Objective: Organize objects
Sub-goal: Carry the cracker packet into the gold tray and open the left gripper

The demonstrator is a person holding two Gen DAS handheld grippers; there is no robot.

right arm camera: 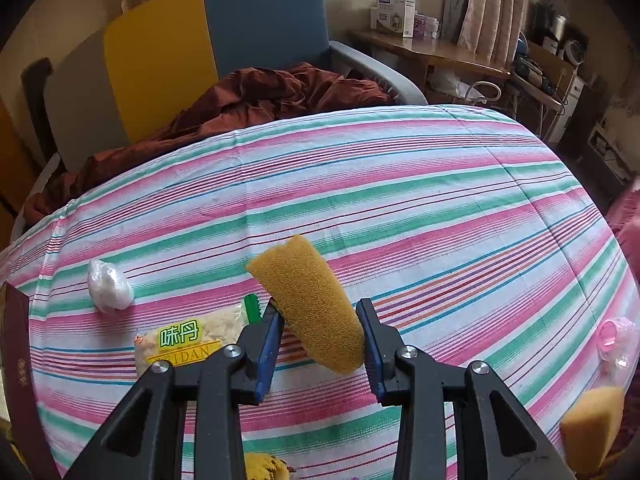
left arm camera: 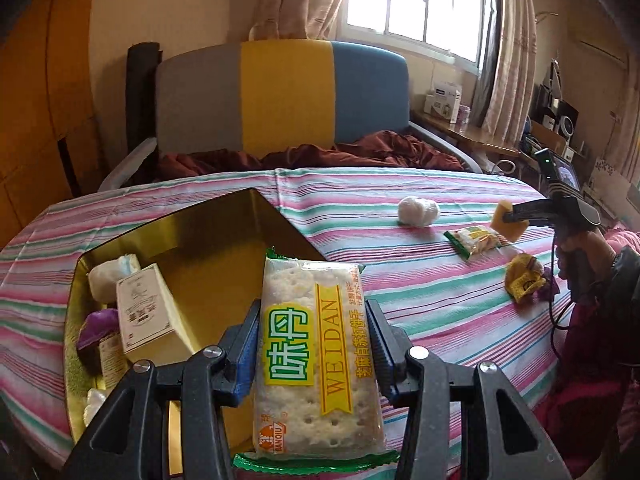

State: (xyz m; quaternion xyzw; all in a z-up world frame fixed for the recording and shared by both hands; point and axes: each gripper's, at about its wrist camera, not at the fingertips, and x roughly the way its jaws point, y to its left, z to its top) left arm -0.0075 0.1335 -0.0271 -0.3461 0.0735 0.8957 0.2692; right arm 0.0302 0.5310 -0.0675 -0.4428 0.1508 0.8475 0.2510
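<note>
Left wrist: fingers (left arm camera: 314,344) pinch a glossy flat cracker packet (left arm camera: 316,360); right fingers (right arm camera: 320,332) squeeze a porous sponge (right arm camera: 312,304).

Room: cream walls (left arm camera: 168,8). Barred window (left arm camera: 416,0), bright daylight, flanked by pinkish curtains (left arm camera: 512,48). Armchair (left arm camera: 280,96), back in grey, yellow and blue panels; rust-red blanket (left arm camera: 360,152) heaped on its seat. Wooden desk (right arm camera: 424,50) under the window, bearing a white box (right arm camera: 394,14). Striped sheet (right arm camera: 400,200), pink, green and white, covers the foreground surface. Cluttered shelves (left arm camera: 556,116) at right.
</note>
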